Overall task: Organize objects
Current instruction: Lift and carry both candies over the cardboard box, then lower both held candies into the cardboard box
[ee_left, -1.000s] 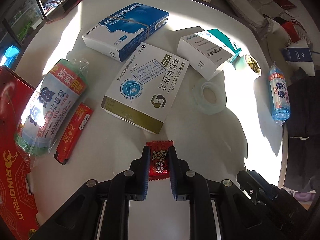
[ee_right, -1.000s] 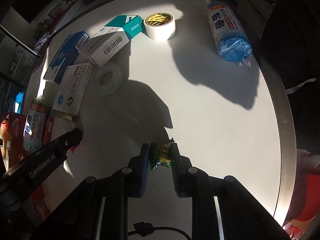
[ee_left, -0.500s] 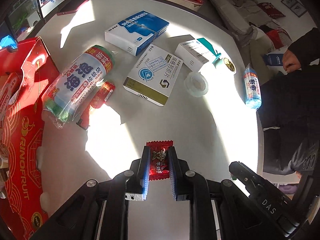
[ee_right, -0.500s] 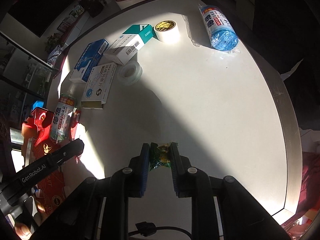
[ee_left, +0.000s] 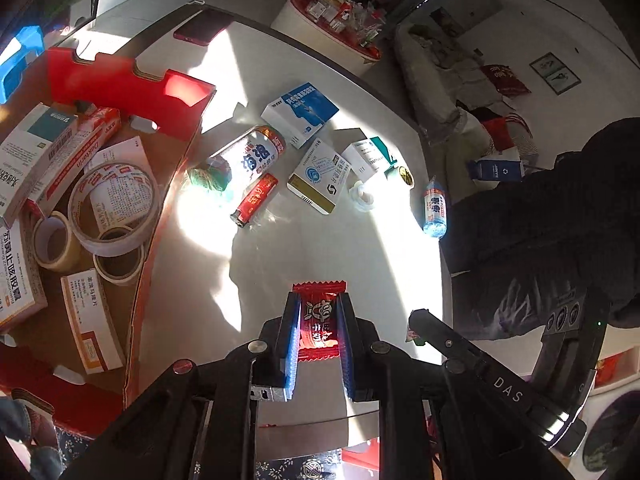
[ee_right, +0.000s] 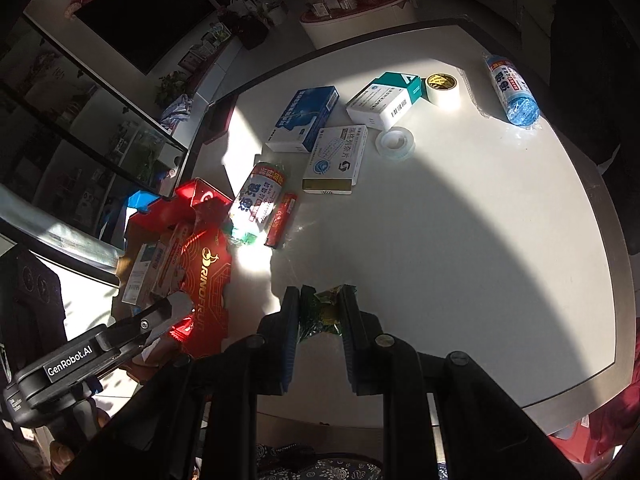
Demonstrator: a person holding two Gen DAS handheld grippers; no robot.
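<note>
Tape rolls (ee_left: 108,208) fill red box (ee_left: 132,84); left tongs (ee_left: 318,320) pinch red candy (ee_left: 318,322), right tongs (ee_right: 320,316) green candy (ee_right: 324,310).

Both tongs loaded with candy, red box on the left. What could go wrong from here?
1. The left tongs pinch the red candy by its slick wrapper only; it could slip out before it gets over the red box.
2. The green candy in the right tongs is crumpled and gripped near its edge, so it may drop.
3. The box is already crowded with tape rolls and cartons; a dropped candy might bounce off.
</note>
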